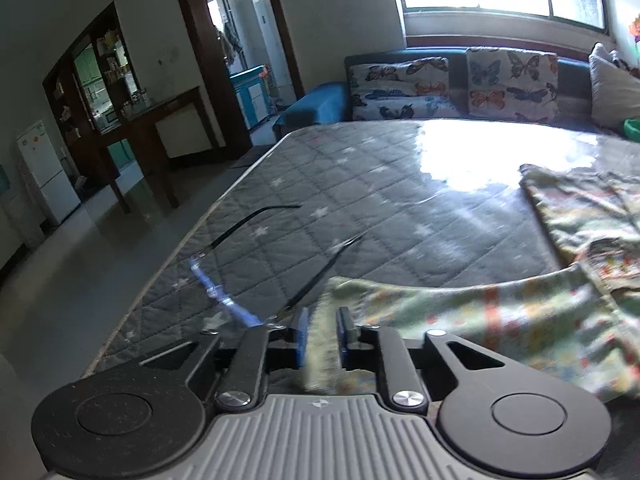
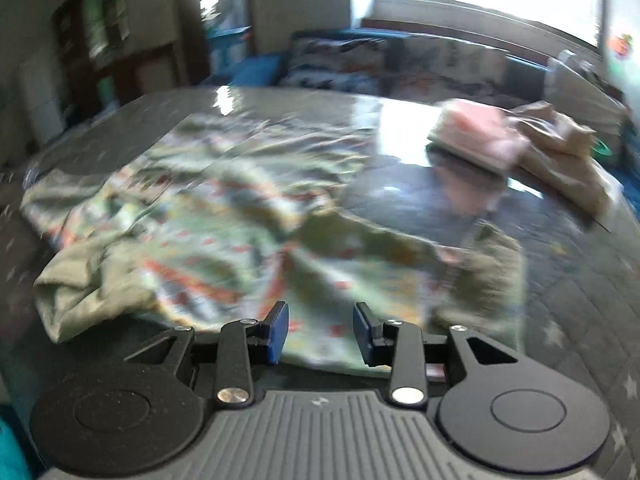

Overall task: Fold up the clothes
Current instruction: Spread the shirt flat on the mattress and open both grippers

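A green patterned garment [image 1: 480, 312] lies rumpled on the grey quilted surface [image 1: 320, 184]. Its ribbed hem runs up between the blue pads of my left gripper [image 1: 323, 326]; the jaws stand slightly apart and the hem sits loosely in the gap, blurred. In the right wrist view the same garment [image 2: 208, 232] is spread wide and creased, one sleeve stretched to the right. Just in front of its near edge, my right gripper [image 2: 320, 332] is open with nothing between its pads. This view is motion-blurred.
A pair of glasses [image 1: 256, 220] with a blue strap lies near the surface's left edge. A folded pink pile [image 2: 476, 136] and beige clothes [image 2: 568, 152] sit at the far right. A sofa with butterfly cushions [image 1: 400, 84] stands behind.
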The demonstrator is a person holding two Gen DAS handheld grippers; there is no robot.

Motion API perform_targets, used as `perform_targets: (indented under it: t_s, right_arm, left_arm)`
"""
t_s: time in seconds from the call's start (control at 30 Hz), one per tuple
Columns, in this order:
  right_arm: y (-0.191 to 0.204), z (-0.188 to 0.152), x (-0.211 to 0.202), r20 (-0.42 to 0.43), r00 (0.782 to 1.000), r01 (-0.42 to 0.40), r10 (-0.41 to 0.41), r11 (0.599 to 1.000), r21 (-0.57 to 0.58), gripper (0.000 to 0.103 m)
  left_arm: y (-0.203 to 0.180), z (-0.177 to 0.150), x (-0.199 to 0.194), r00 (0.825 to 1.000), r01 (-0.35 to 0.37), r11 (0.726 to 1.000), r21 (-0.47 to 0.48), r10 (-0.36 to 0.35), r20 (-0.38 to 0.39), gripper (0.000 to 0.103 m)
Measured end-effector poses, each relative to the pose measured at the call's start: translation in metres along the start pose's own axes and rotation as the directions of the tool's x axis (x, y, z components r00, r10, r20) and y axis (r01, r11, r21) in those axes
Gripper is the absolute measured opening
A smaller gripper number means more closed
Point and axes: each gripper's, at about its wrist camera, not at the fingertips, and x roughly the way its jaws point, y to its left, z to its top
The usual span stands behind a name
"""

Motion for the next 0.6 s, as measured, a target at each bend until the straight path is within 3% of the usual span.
perform_targets:
  t_s: [0.17,0.33,0.4,0.5,0.6]
  right_arm:
    - [-0.026,-0.005,0.013,0.026,1.0,-0.013,0.01,0.992,0.126,0.035]
    - [-0.039,-0.012,0.009,0.081,0.982,0.158,-0.171,0.978,0.139,0.036]
    - [-0.052,-0.015,0.005,0.086,0.955,0.268,-0.285,0.949,0.167,0.037]
    - [-0.07,-0.019,0.0,0.057,0.908,0.395,-0.416,0.892,0.221,0.042]
    - [-0.08,-0.022,-0.006,0.07,0.883,0.431,-0.464,0.862,0.268,0.042]
  left_arm:
    - [-0.039,0.01,-0.014,0.995,0.097,0.995,0.038,-0.098,0.034,0.025]
    - [-0.084,0.017,-0.026,0.976,0.205,0.974,0.096,-0.211,0.053,0.029]
    - [-0.103,0.019,-0.029,0.965,0.248,0.96,0.129,-0.256,0.05,0.029]
    - [-0.132,0.023,-0.033,0.948,0.303,0.939,0.163,-0.314,0.046,0.04]
    - [-0.163,0.026,-0.037,0.924,0.365,0.909,0.203,-0.38,0.043,0.041]
